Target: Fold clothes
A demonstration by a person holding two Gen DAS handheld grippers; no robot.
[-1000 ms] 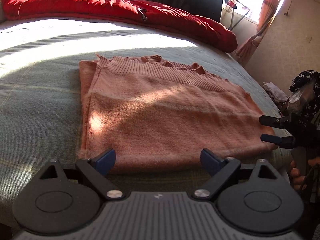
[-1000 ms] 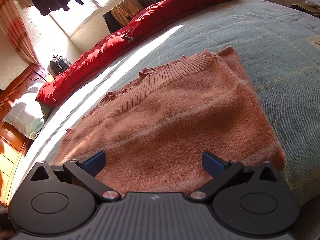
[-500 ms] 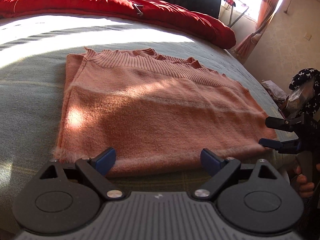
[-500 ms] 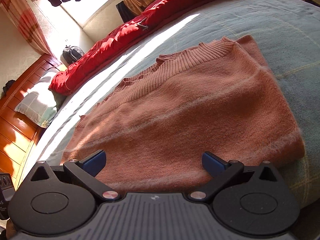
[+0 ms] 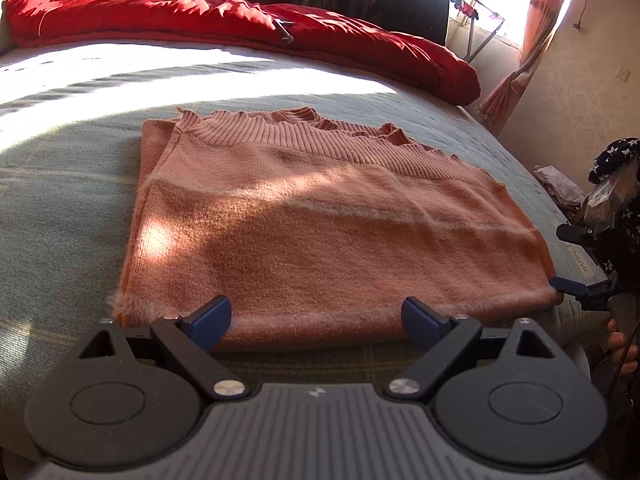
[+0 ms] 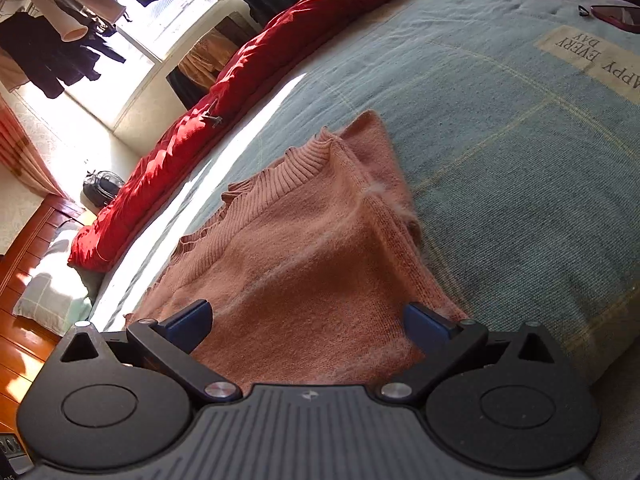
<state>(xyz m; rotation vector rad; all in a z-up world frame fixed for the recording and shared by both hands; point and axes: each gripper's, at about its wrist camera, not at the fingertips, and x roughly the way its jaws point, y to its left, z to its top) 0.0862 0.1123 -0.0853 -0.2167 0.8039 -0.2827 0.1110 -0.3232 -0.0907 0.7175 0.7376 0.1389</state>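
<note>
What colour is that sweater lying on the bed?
The sweater is salmon pink with faint pale stripes, clearest in the left wrist view.

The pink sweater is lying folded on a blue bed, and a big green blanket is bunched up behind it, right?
Nearly. The pink sweater does lie folded on the blue bed, but the bunched blanket behind it is red, not green. The left wrist view shows this.

- Sweater (image 6: 304,280): near edge hidden behind the right claw's (image 6: 308,326) body.
- Label (image 6: 592,60) at the bed's (image 6: 500,140) far corner: lettering cut off by the frame edge.
- Hand (image 5: 622,344): mostly out of frame.
</note>
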